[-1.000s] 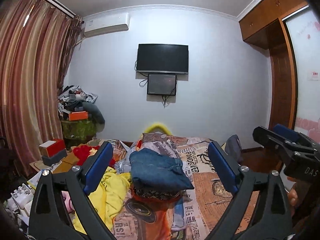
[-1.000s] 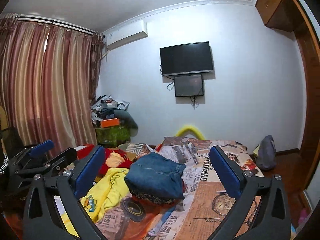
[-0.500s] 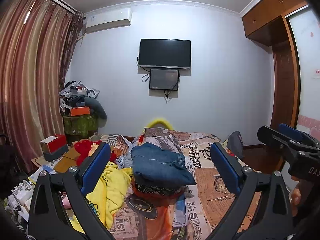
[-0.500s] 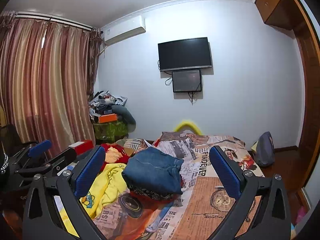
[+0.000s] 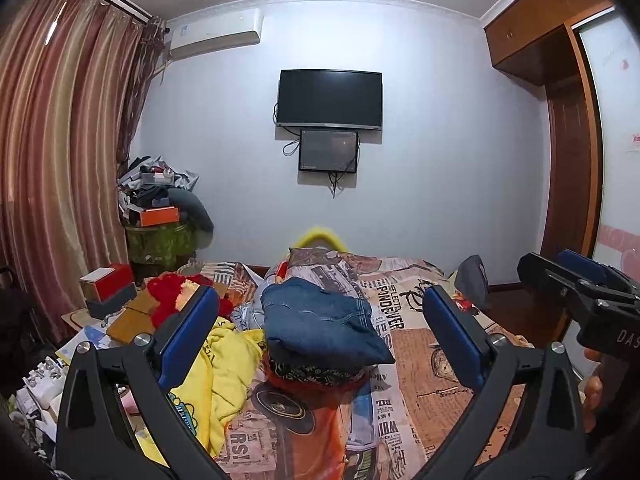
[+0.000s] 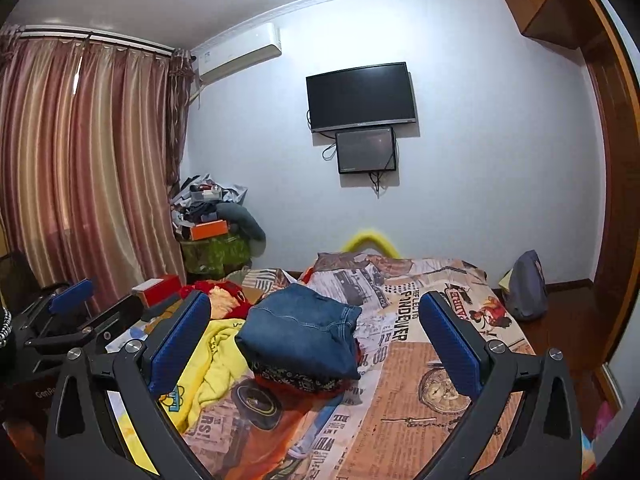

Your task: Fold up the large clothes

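Folded blue jeans (image 5: 324,320) (image 6: 300,336) top a small stack of folded clothes on the bed, over a dark patterned piece and a red one. A crumpled yellow garment (image 5: 224,368) (image 6: 208,364) lies to the left of the stack, with a red garment (image 5: 172,292) (image 6: 224,292) behind it. My left gripper (image 5: 320,344) is held above the near end of the bed, open and empty. At the same height my right gripper (image 6: 316,348) is open too, nothing between its blue pads. Each gripper shows at the edge of the other's view.
The bed has a comic-print cover (image 6: 432,392). Red and grey boxes (image 5: 108,288) sit at the left by striped curtains (image 6: 80,176). A cluttered green stand (image 6: 216,248) fills the corner. A TV (image 5: 330,98) hangs on the far wall. A grey backpack (image 6: 528,288) is on the wooden floor.
Both cameras have tilted up slightly, so the bed and clothes sit lower in the frames. Both grippers stay open and empty; the clothes have not moved.
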`<state>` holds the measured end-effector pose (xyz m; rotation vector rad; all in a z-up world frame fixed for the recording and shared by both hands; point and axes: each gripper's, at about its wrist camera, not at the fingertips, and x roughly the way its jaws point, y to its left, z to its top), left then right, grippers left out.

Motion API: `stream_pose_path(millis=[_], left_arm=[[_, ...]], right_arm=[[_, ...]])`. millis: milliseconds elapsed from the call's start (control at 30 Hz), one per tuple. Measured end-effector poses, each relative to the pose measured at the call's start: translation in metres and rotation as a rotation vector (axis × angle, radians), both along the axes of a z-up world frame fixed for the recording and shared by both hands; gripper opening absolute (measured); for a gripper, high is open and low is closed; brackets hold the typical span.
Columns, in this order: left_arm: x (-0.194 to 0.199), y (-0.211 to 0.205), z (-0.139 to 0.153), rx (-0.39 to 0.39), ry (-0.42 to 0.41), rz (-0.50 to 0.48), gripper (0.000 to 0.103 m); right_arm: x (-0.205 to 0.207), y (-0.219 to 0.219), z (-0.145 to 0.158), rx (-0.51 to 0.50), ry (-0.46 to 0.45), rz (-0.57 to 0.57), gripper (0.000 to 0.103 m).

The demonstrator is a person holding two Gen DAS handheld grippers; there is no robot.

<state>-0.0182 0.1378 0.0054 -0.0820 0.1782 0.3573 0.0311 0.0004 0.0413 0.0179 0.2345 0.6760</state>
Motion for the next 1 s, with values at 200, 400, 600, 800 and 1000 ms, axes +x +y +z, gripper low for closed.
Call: stream_pose_path(millis=[200, 400, 600, 800, 1000], left_arm=[[0.005, 0.004, -0.002, -0.008, 0.012, -0.003, 0.102], [0.006, 0.009, -0.002, -0.023, 0.014, -0.004, 0.102], [0.008, 0.012, -0.002, -0.029, 0.020, -0.029, 0.102], [0.010, 0.011, -0.002, -0.033, 0.021, -0.041, 0.102], [0.010, 0.015, -0.002, -0.041, 0.022, -0.042, 0.102]], right_arm=[[0.001, -0.002, 0.001, 0.000, 0.007, 0.000, 0.103], [0.002, -0.002, 0.001, 0.001, 0.016, 0.003, 0.103], [0.004, -0.002, 0.002, -0.003, 0.024, 0.006, 0.103], [0.004, -0.002, 0.002, -0.003, 0.024, 0.004, 0.103], [0.004, -0.002, 0.002, -0.004, 0.026, 0.005, 0.103]])
